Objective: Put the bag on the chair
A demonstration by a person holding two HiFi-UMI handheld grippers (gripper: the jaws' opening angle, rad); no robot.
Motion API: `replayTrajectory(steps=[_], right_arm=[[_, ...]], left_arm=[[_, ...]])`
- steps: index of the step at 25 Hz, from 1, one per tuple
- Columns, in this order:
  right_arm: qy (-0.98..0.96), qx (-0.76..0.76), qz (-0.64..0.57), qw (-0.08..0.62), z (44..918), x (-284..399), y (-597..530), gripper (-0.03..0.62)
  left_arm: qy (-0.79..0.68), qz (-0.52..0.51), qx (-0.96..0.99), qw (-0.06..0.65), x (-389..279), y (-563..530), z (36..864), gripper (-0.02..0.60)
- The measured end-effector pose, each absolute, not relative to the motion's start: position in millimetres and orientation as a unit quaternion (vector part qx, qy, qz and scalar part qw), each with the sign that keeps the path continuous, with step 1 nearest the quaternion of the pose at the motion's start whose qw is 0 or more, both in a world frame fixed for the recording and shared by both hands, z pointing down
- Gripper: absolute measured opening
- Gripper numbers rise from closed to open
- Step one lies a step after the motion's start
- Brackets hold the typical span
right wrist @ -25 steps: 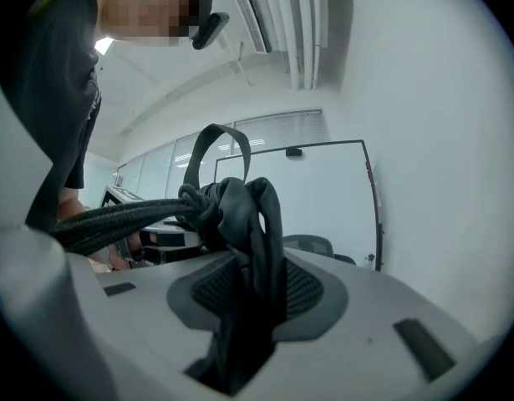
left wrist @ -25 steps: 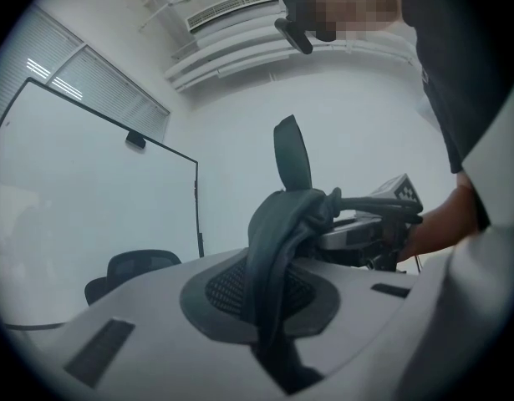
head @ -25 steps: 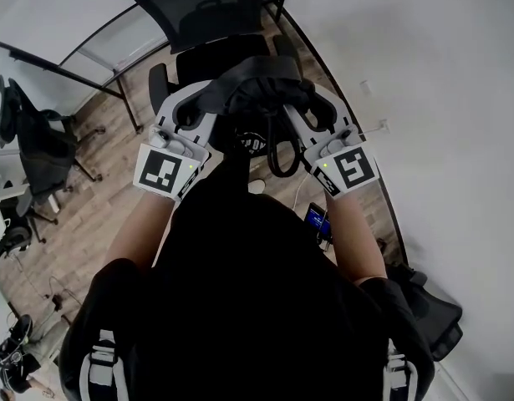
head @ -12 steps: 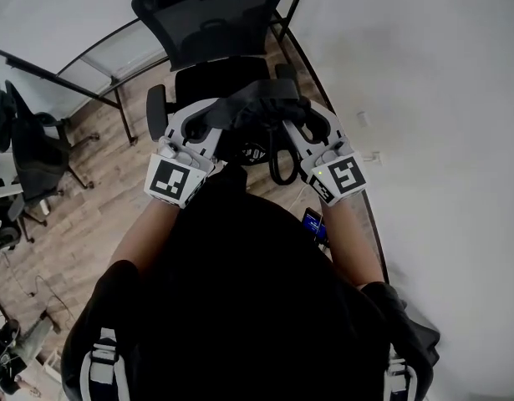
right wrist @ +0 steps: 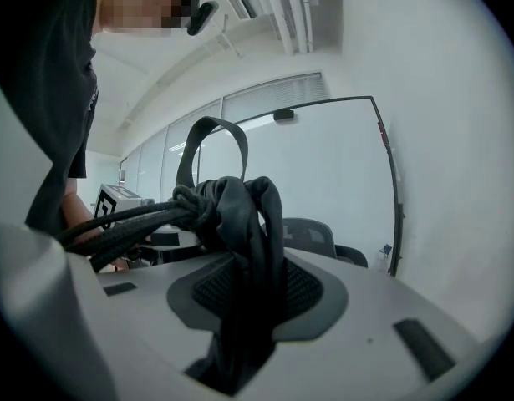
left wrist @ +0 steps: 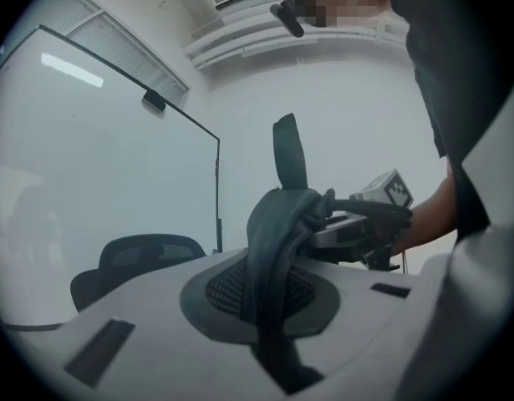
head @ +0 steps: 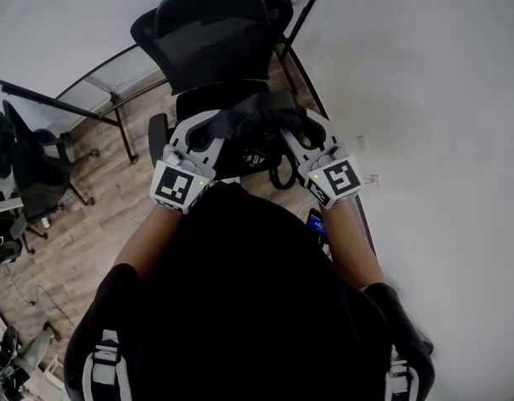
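Observation:
Over the seat of a black office chair with a mesh back, both grippers hold up a black bag between them. My left gripper is shut on a fold of the bag's fabric, which runs down between its pads. On the other end my right gripper grips bunched fabric. Black straps hang in a loop below the bag, and a handle loop stands up above it. The left gripper view shows the right gripper across the bag.
A second black office chair stands at the left on the wood floor. A black-framed glass partition runs behind the chairs. A white wall fills the right side. A phone with a lit screen shows beside my right forearm.
Both grippers, still gripping the bag, have come closer to the chair's backrest, and more of the chair back now shows above them.

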State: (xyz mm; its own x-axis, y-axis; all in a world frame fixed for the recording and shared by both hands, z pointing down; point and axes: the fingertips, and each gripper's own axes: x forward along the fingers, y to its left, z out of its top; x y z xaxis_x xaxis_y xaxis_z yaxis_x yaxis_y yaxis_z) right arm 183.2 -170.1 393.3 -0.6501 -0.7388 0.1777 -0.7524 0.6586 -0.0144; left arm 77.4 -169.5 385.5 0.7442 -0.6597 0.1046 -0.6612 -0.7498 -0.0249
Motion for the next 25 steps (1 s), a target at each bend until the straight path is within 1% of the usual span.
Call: replayTrajectory(steps=[7, 15, 25], right_arm=[[-0.905, 0.409, 0.059, 0.098, 417.7, 168.6, -234.7, 0.118], [-0.909, 0.391, 0.086, 0.117, 460.1, 163.2, -295.7, 0.118], [-0.920, 0.340, 0.133, 0.144, 556.7, 158.5, -357.4, 0.118]], left_arm=[[-0.353, 0.064, 0.933, 0.025, 65.0, -232.0, 409.5, 0.030], [-0.361, 0.094, 0.925, 0.074, 61.6, -284.3, 454.2, 0.029], [-0.401, 0.142, 0.894, 0.143, 61.5, -337.9, 548.3, 0.029]])
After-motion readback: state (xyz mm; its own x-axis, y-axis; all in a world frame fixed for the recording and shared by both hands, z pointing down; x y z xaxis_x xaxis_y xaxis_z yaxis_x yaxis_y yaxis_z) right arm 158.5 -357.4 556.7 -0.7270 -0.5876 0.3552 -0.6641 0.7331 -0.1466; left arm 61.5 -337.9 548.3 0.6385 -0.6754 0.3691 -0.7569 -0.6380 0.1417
